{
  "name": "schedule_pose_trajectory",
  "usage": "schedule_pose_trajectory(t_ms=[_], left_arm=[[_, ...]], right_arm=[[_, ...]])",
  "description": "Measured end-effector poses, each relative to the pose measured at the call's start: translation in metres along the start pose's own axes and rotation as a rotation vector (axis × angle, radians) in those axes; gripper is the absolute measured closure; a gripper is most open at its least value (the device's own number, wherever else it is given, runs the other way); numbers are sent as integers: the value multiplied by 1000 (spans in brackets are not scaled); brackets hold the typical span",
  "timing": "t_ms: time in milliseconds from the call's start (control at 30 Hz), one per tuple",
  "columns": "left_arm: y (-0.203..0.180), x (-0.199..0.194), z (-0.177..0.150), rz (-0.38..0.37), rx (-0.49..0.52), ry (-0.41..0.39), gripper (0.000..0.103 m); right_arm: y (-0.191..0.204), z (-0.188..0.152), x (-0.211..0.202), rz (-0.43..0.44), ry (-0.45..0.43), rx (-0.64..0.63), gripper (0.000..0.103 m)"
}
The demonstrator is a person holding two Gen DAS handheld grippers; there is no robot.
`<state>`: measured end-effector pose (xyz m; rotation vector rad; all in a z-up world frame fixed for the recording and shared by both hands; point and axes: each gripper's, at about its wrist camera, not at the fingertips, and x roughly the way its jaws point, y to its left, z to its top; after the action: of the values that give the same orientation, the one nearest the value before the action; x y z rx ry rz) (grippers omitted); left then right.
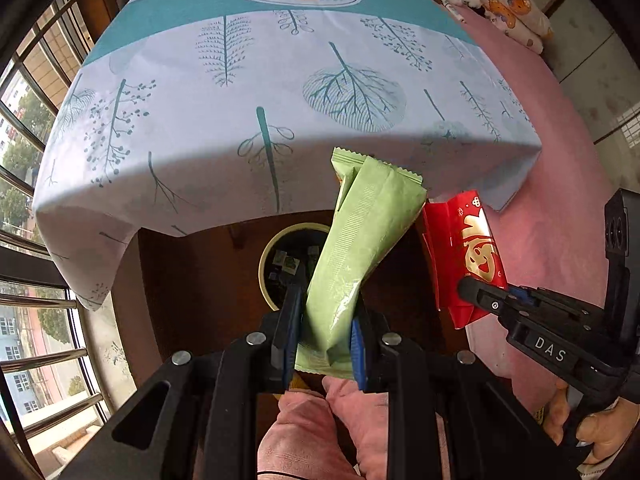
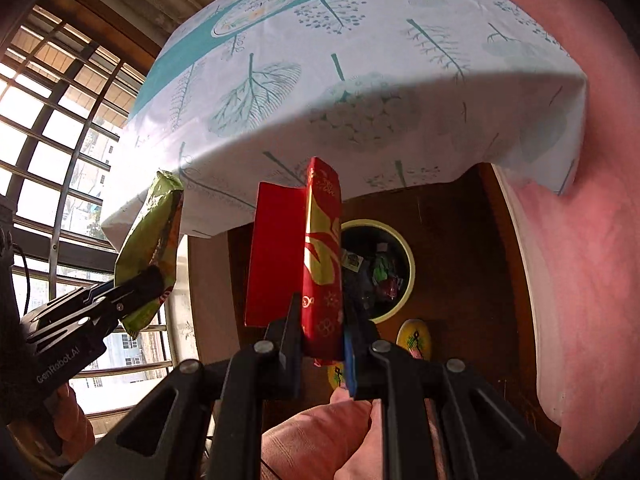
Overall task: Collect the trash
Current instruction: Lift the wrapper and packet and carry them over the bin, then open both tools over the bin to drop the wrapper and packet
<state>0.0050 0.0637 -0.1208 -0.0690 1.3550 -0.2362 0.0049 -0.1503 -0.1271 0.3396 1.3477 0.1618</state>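
My left gripper [image 1: 325, 312] is shut on a green snack wrapper [image 1: 360, 240] and holds it upright above a round waste bin [image 1: 265, 258] with a pale green rim on the dark floor. My right gripper [image 2: 322, 320] is shut on a red and gold packet [image 2: 320, 248], held just left of and above the same bin [image 2: 406, 252], which holds several scraps. The right gripper [image 1: 486, 296] with the red packet [image 1: 466, 248] shows at the right of the left wrist view. The left gripper [image 2: 148, 280] with the green wrapper [image 2: 154, 236] shows at the left of the right wrist view.
A table with a white and teal leaf-print cloth [image 1: 260, 92] stands beyond the bin, its edge overhanging. A pink bed cover [image 1: 560, 160] lies to the right. A barred window [image 2: 60, 128] is on the left. My pink-trousered knees [image 1: 312, 432] and yellow slippers [image 2: 414, 338] are below.
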Motion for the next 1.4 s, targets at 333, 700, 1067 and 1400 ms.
schedule_pose_trajectory(t_ms=[333,700,1067,1400], left_arm=[[3,135,-12,41,-75,108,83],[7,254,-18,96,-59,120,79],[25,279,-15,107,-48,94,22],[31,265,-9,121,-48,61,17]], right_arm=[[-50,4,125,-64,123,5,87],[-73,11,250,-117,169,-29,87],[-77,12,282,-102,164,-34,55],[-75,20,269,-101,101,-29,39]])
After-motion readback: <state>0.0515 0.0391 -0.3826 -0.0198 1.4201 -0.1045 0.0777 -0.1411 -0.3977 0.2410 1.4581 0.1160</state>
